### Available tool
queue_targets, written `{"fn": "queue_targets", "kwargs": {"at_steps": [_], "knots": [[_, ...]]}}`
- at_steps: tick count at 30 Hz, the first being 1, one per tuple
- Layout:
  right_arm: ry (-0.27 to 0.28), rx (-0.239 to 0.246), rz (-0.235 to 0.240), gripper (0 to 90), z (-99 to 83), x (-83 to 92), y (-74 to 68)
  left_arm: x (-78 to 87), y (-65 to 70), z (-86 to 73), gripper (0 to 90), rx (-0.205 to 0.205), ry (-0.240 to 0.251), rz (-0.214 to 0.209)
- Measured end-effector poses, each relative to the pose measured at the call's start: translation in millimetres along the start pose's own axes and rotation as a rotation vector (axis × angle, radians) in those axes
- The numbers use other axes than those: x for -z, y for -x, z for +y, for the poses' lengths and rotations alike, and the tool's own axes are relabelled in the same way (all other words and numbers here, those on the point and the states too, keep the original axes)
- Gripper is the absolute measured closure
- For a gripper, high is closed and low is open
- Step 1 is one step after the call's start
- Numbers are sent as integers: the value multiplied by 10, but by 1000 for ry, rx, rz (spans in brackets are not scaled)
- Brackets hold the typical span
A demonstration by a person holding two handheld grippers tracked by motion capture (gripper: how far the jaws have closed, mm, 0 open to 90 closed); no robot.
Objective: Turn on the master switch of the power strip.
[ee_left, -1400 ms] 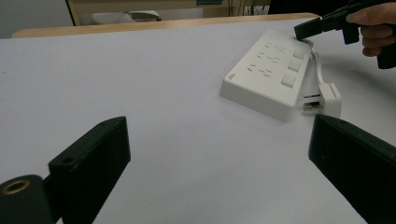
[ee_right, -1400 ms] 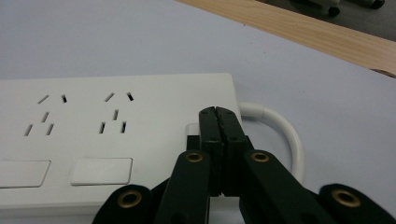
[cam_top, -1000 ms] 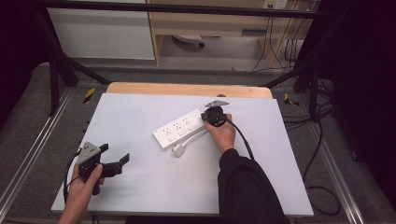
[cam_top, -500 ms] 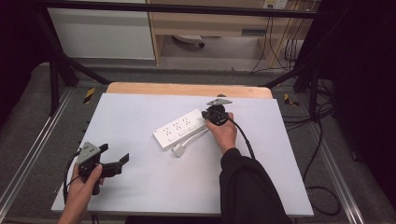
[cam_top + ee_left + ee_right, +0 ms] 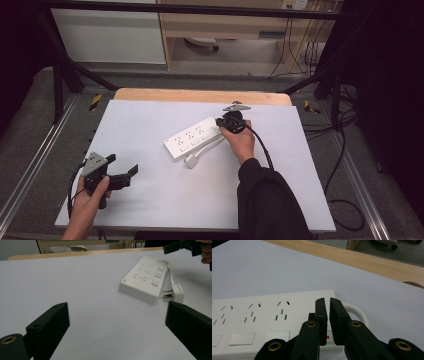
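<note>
White rectangular plastic power strip [image 5: 192, 138] lies flat, mid-table, set diagonally; three socket groups, three square switches face up. Its white cable [image 5: 210, 146] curls alongside, flat white plug [image 5: 191, 160] just beside strip's near edge.

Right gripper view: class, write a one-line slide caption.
Hand-held gripper, jaws nearly closed on nothing, poised over the cord end of a white power strip.

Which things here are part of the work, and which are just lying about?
In the work:
- power strip
- its plug
- right tool, nearly shut, nothing between its jaws

Just about:
- left tool, open, apart
- table
- chair base behind
</note>
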State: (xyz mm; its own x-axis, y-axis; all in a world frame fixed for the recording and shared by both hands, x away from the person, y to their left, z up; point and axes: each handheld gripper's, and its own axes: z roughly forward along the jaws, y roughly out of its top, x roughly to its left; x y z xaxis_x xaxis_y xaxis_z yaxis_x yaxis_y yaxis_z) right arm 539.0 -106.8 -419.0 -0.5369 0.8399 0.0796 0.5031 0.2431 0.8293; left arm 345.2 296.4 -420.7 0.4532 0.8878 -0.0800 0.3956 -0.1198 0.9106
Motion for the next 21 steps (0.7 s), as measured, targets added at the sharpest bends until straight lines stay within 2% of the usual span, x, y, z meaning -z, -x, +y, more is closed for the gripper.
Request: {"fn": "queue_targets", "kwargs": {"at_steps": [5,11,21], "knots": [[0,-15,6,751,14,28,9,2,-1,-2,56,-2,-2,1],[-7,-44,1,558,34,52,7,-7,3,-8,56,-2,-6,1],[-11,-96,-1,312,68,106,53,-3,1,-9,56,0,-5,1]]}}
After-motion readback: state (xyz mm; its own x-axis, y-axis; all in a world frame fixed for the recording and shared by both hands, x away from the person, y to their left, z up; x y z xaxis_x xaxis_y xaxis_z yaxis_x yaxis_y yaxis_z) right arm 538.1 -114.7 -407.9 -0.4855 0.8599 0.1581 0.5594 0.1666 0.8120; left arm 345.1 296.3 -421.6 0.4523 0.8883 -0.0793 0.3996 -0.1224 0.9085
